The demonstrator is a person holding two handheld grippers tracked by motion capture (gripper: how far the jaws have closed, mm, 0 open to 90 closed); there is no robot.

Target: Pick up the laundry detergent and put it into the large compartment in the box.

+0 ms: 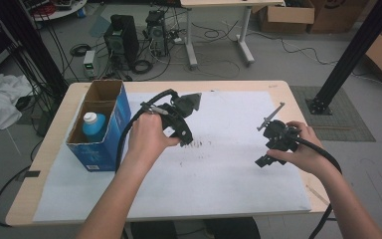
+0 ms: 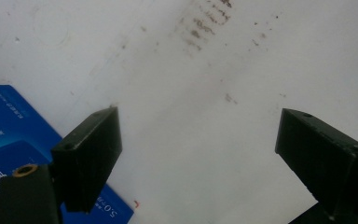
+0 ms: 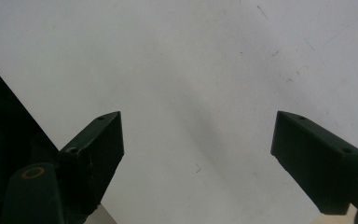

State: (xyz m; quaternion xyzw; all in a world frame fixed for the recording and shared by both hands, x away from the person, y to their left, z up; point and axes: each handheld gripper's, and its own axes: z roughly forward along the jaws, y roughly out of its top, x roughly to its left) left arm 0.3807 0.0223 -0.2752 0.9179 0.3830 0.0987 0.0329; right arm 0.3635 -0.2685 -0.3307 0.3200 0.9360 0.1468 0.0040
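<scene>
A person holds the left gripper (image 1: 185,133) just right of a blue box (image 1: 101,127) at the tabletop's (image 1: 278,89) left edge, a bottle (image 1: 94,125) standing inside it. Its jaws are spread, empty, above the white sheet (image 1: 229,164). The right gripper (image 1: 264,158) hovers well apart, jaws likewise spread wide, holding nothing.

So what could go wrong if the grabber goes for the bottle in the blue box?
The bottle stands deep in the narrow blue box, so the open left gripper might bump the box's wall and push or tip it instead of getting the bottle. The box stands near the table's left edge, so a hard push could slide it toward that edge. The left gripper's cable also hangs beside the box and might snag it.
</scene>
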